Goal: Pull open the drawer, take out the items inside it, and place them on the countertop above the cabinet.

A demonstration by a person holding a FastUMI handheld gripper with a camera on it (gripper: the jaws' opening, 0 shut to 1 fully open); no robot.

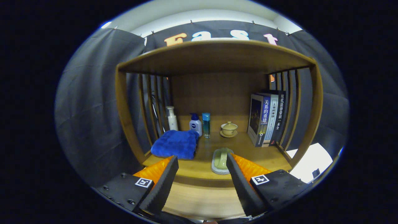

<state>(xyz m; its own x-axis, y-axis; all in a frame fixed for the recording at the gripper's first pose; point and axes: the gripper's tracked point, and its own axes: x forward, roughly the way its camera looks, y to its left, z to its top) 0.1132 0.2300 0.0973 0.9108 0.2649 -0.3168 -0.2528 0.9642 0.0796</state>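
Cup (221, 161), pale green and lying on its side, rests on the worktop (199, 169) just ahead of the hand-held gripper (202, 166), whose fingers stand apart, holding nothing. Left of the cup lies a folded blue towel (175, 143); behind it stand bottles (196, 124), a lidded teacup (229, 128) and books (267, 119). Judging by this, placing seems largely done; the drawer's contents cannot be checked.
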